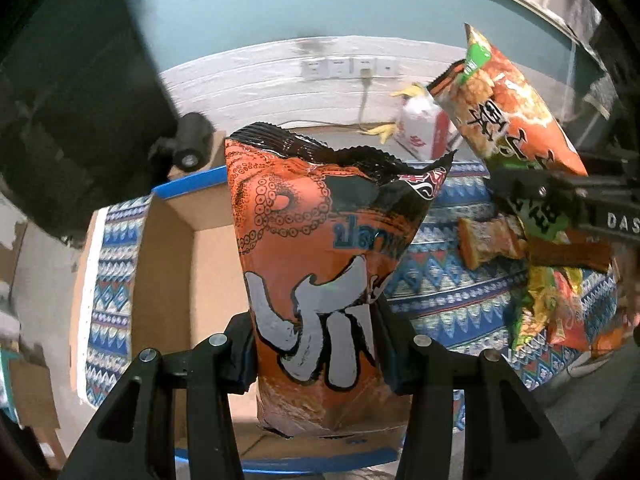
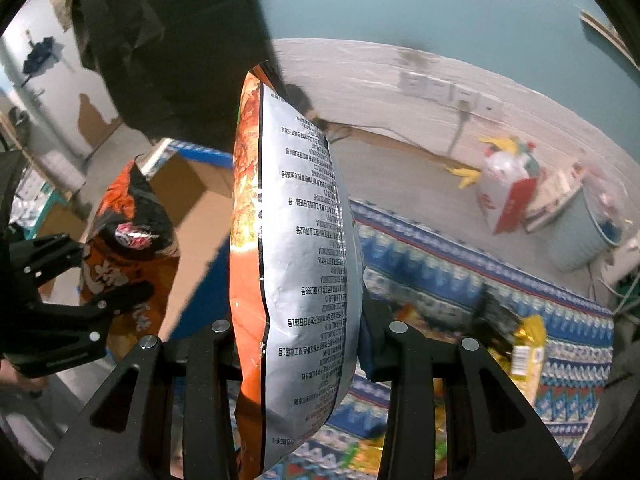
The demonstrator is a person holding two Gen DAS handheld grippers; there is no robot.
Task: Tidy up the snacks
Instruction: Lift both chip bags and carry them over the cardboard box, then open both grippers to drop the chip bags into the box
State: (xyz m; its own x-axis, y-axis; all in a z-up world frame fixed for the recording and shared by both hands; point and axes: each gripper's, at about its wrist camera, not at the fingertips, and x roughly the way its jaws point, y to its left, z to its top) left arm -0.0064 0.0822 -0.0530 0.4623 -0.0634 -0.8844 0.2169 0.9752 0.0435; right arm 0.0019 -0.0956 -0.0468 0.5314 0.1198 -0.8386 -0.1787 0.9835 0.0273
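Observation:
My left gripper [image 1: 316,344] is shut on an orange and black octopus snack bag [image 1: 324,248], held upright over the open cardboard box [image 1: 172,264]. The same bag shows at the left of the right wrist view [image 2: 128,248], with the left gripper [image 2: 60,300] around it. My right gripper [image 2: 296,340] is shut on an orange snack bag with a silver printed back [image 2: 304,264], held upright above the patterned cloth. In the left wrist view that bag [image 1: 516,112] is up at the right, held by the right gripper [image 1: 560,196].
Several loose snack packets [image 1: 556,300] lie on the blue patterned cloth [image 1: 448,300]; more lie below the right gripper [image 2: 524,356]. A white and red bag [image 2: 508,192] and a grey bucket [image 2: 580,232] stand on the floor behind. A dark object [image 1: 68,112] looms at upper left.

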